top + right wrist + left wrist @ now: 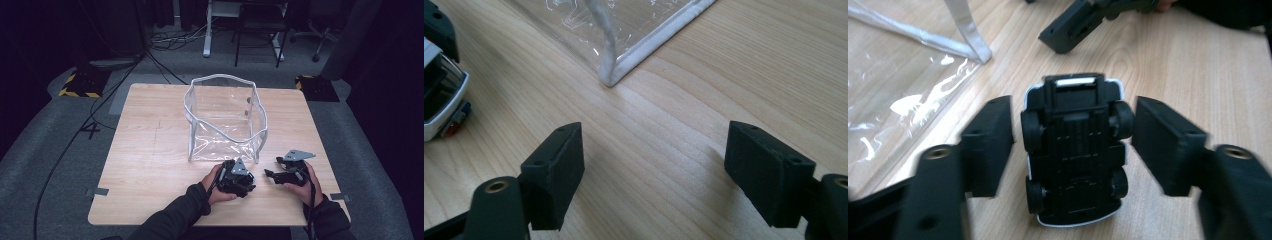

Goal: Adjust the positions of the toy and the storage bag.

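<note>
Your left gripper [1073, 145] has its jaws parted around the upturned toy car [1074, 155], not pressing it, while your right gripper [674, 175] waits wide over bare surface [664, 150] near the clear bag [624, 30].

Both forearms are brought in from the bottom edge of the high view, dark sleeves pulled down to the wrists. The left gripper [239, 178] is held low, just right of the frame's bottom centre, gripped from the left by the left hand [216, 186]. In the left gripper view its fingers [989, 142] are spread apart at the lower left and lower right, blurred, with nothing pressed by the pads. The right gripper [272, 174] is seen at the lower right, pointed left toward the other one, held by the right hand [302, 185]. Its fingers [555, 172] are kept wide apart, sharp and level.
</note>
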`<state>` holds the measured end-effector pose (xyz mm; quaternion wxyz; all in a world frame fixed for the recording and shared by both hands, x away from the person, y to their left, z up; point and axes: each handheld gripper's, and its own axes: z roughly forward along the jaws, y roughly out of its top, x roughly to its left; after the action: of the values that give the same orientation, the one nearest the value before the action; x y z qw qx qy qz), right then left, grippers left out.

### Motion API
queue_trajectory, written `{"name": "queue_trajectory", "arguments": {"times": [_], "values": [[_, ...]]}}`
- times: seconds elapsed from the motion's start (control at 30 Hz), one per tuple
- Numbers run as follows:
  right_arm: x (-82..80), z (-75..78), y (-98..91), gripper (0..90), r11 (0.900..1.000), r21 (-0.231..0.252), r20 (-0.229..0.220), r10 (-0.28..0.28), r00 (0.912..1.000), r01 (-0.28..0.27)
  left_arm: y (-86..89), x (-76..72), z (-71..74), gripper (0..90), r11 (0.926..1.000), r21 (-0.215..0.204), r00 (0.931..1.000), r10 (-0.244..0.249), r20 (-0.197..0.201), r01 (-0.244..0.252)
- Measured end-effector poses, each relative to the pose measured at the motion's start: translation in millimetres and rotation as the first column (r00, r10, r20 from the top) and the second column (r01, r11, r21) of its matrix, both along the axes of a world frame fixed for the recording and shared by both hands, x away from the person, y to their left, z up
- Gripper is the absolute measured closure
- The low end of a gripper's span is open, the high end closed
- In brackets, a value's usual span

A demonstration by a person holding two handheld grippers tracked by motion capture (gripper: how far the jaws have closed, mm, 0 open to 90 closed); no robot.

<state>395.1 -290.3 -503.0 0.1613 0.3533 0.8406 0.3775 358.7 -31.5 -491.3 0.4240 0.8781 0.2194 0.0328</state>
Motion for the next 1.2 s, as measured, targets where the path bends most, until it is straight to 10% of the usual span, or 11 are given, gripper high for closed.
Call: {"name": "queue_trajectory", "arguments": {"times": [0.73,0.8,1.2], "values": [[-2.9,-0.1,1.2,23.6,0.9981,-0.004,0.004,0.061,0.9981,-0.061,50.3,-13.7,5.1,16.1,0.9964,0.078,0.9993,-0.035,0.011,0.034],[-3.7,-0.3,1.4,22.6,0.9955,-0.004,0.004,0.094,0.9955,-0.094,63.8,-14.1,7.0,16.0,0.9879,0.149,0.9984,-0.048,0.03,0.043],[-12.8,0.9,7.6,18.7,0.9744,-0.016,-0.023,0.224,0.9743,-0.224,132.8,-22.4,0.9,16.0,0.9873,0.129,0.9953,0.088,0.04,-0.092]]}}
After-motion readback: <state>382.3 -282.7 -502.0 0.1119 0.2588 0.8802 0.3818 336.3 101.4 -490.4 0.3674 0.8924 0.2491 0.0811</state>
